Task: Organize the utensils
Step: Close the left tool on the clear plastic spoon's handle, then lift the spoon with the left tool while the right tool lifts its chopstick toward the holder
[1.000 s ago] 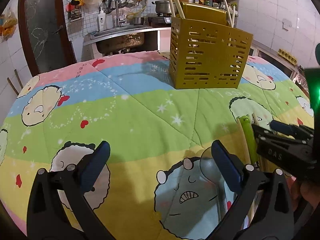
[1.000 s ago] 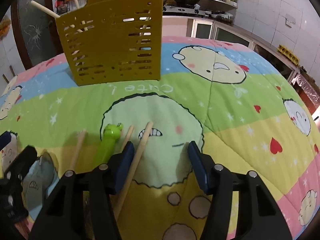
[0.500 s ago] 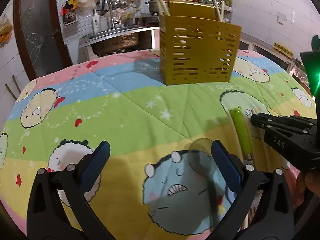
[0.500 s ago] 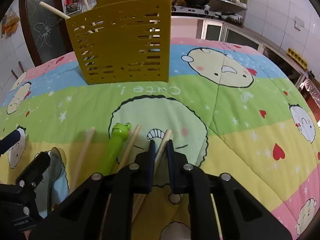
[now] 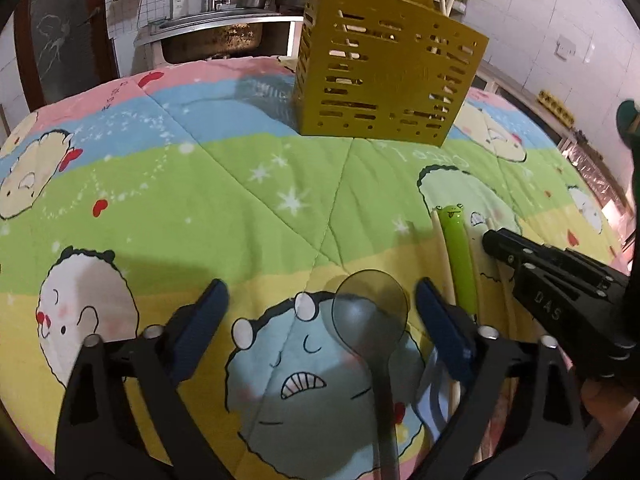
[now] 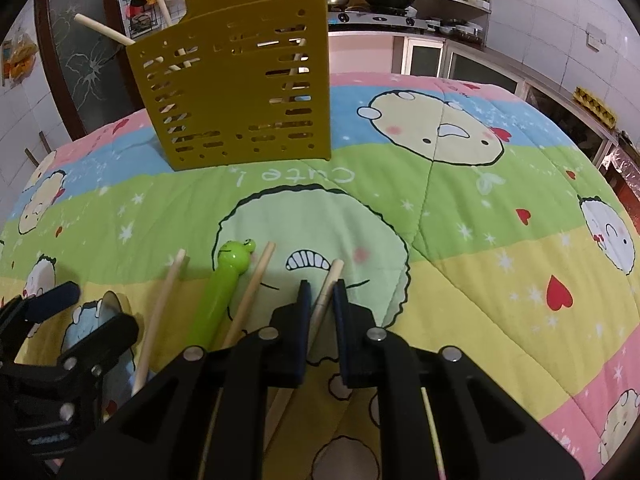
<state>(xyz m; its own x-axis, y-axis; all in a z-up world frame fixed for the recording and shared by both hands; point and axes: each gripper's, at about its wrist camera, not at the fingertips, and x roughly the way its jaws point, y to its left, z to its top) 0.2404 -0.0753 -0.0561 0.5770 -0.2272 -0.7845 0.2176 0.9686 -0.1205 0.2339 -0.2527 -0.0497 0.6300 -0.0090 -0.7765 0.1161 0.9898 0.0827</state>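
Yellow slotted caddy [image 6: 240, 92] with chopsticks [image 6: 105, 31]

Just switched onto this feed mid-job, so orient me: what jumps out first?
The slotted yellow utensil holder stands at the far side of the bright cartoon quilt, with chopsticks poking out. Nearer, the right tool is shut on one chopstick, beside a frog-headed green utensil. The left tool is closing around a translucent grey spoon.
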